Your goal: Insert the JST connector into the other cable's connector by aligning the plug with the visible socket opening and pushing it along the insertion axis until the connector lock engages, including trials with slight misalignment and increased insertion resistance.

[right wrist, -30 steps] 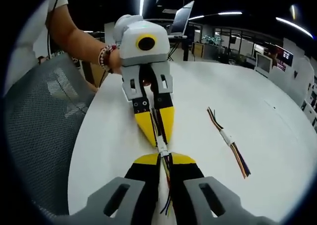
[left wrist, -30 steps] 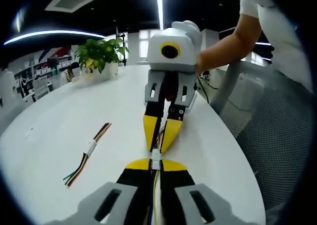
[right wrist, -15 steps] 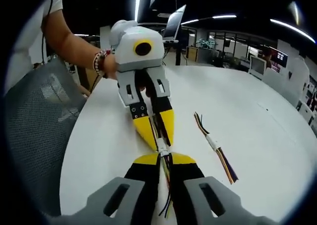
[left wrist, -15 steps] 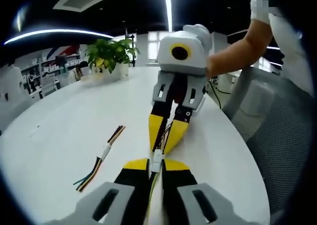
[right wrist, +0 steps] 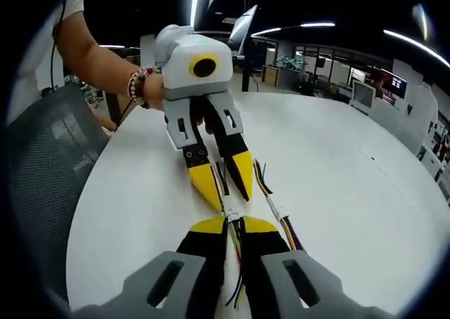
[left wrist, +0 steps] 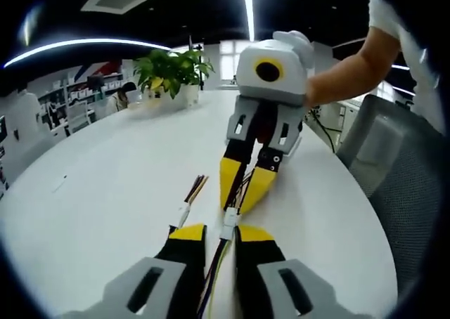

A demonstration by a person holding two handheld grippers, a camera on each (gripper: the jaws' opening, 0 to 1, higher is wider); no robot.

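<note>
left gripper (left wrist: 218, 229) spread apart — two cables, one mated connector (left wrist: 229, 224).

Joined connectors (left wrist: 228, 224) between facing tools; spare cable (left wrist: 188, 205) beside, on table (left wrist: 105, 185).

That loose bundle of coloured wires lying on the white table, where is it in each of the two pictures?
Left gripper view: the spare cable lies just left of centre, beside the left gripper.
Right gripper view: it lies just right of centre, beside the right gripper.
Shared landmark: the white table.
</note>
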